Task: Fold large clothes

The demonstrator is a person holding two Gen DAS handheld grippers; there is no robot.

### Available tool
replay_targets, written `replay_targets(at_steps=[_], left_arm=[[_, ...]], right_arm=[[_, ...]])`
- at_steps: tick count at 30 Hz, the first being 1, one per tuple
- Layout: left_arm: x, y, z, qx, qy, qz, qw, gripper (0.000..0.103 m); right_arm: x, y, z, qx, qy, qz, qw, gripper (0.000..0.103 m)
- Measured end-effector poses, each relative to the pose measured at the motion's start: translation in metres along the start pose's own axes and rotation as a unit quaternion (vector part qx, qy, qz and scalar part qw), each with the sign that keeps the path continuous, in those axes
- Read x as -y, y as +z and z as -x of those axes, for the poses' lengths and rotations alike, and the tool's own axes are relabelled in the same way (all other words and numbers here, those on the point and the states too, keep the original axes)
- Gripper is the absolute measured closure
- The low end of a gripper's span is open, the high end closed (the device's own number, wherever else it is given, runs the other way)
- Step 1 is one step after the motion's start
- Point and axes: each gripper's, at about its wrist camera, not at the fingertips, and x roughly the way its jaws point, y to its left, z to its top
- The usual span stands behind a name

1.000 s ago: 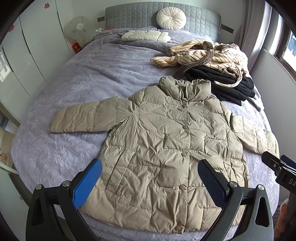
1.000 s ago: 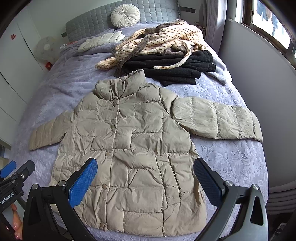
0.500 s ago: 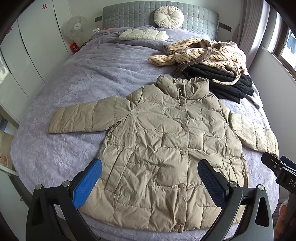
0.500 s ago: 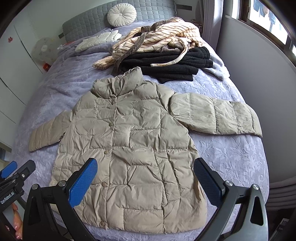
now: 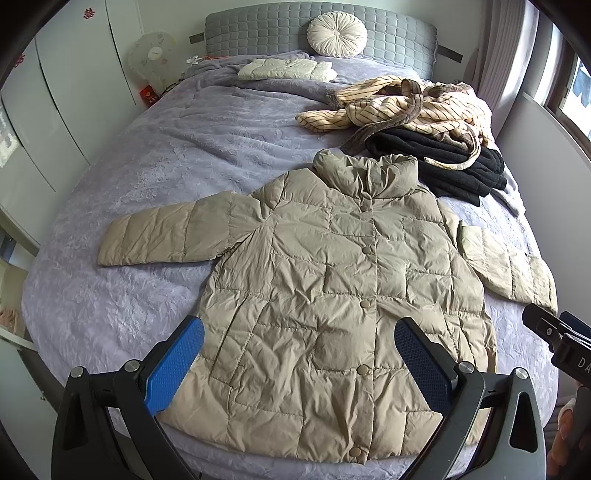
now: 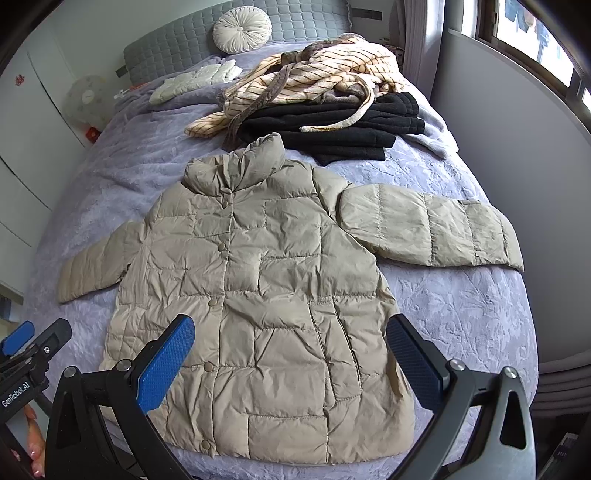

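Observation:
A beige quilted puffer jacket (image 5: 332,280) lies flat and buttoned on the purple bedspread (image 5: 184,147), collar toward the headboard, both sleeves spread out sideways. It also shows in the right wrist view (image 6: 266,295). My left gripper (image 5: 299,354) is open and empty, held above the jacket's hem. My right gripper (image 6: 291,354) is open and empty, also above the hem, to the right of the left one. Neither touches the jacket.
A striped cream robe (image 5: 406,103) lies on a stack of black clothes (image 5: 443,162) at the far right of the bed. A folded white garment (image 5: 284,70) and a round cushion (image 5: 337,35) are by the grey headboard. A wall (image 6: 517,147) runs along the right.
Both grippers have drifted slightly back and up, so the jacket sits a little lower and more fully in view. The jacket has not moved. Both grippers stay open.

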Motion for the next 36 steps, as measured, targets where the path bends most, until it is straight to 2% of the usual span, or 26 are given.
replay_targets(at_steps=[23, 27, 28, 36], left_arm=[[-0.0021, -0.0019, 0.0000, 0.005, 0.004, -0.002, 1.0000, 0.000], [-0.0011, -0.0024, 0.0002, 0.009, 0.003, -0.001, 1.0000, 0.000], [-0.0011, -0.0024, 0.0003, 0.008, 0.003, -0.001, 1.0000, 0.000], [-0.0040, -0.0092, -0.0046, 0.005, 0.020, -0.021, 0.9996, 0.000]], right_arm=[[-0.0001, -0.0014, -0.0015, 0.015, 0.007, -0.002, 1.000, 0.000], [0.0003, -0.0005, -0.0026, 0.011, 0.020, -0.009, 1.000, 0.000], [0.0001, -0.0021, -0.0028, 0.024, 0.026, -0.011, 0.999, 0.000], [-0.0033, -0.0046, -0.0076, 0.010, 0.003, -0.005, 1.000, 0.000]])
